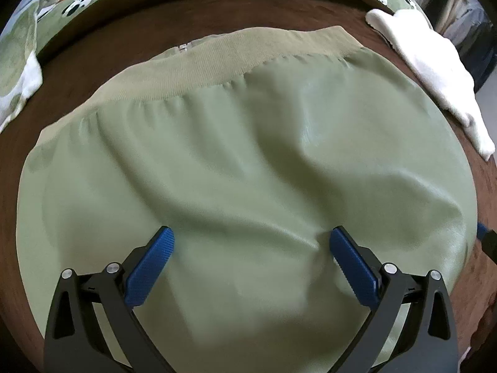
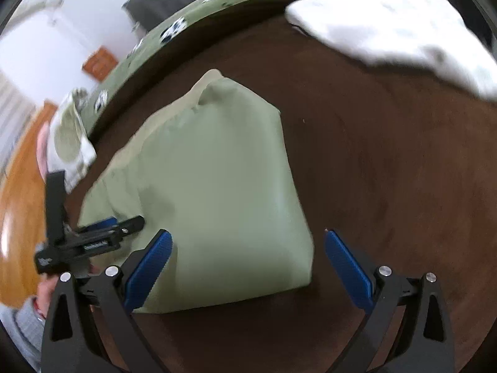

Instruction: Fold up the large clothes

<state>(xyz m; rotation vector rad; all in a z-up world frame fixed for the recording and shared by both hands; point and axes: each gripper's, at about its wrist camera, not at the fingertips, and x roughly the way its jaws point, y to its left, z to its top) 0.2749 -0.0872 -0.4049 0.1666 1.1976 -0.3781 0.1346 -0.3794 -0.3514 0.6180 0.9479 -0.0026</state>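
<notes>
**Green jacket folded on the brown blanket, both grippers wide open**

So the jacket [image 1: 248, 161] is lying on the brown blanket [image 2: 388, 171], folded into a compact, roughly rectangular bundle. In the left wrist view it fills most of the frame. The ribbed hem [image 1: 236, 59] runs across the far edge, and a bit of zipper [image 1: 183, 47] peeks out just past it. The fabric is smooth and a little shiny, with soft wrinkles running diagonally.

The left gripper [image 1: 251, 237] hangs right over the jacket with its blue pads [image 1: 149, 272] spread apart and nothing between them. Can't tell whether the tips are touching the fabric or just above it.

The right gripper [image 2: 248, 242] is spread wide too, holding nothing. Its left finger sits over the near part of the jacket, the right one over bare blanket, so it straddles the jacket's near right corner. In this view the left gripper [image 2: 102, 233] shows at the jacket's left edge, with a hand [image 2: 46, 283] and a grey sleeve [image 2: 25, 329] behind it. It's pretty blurry.

A white garment [image 1: 435, 80] lies on the blanket's far right edge, apart from the jacket. Beyond the blanket is a green sheet [image 2: 192, 18] with black-and-white prints.
</notes>
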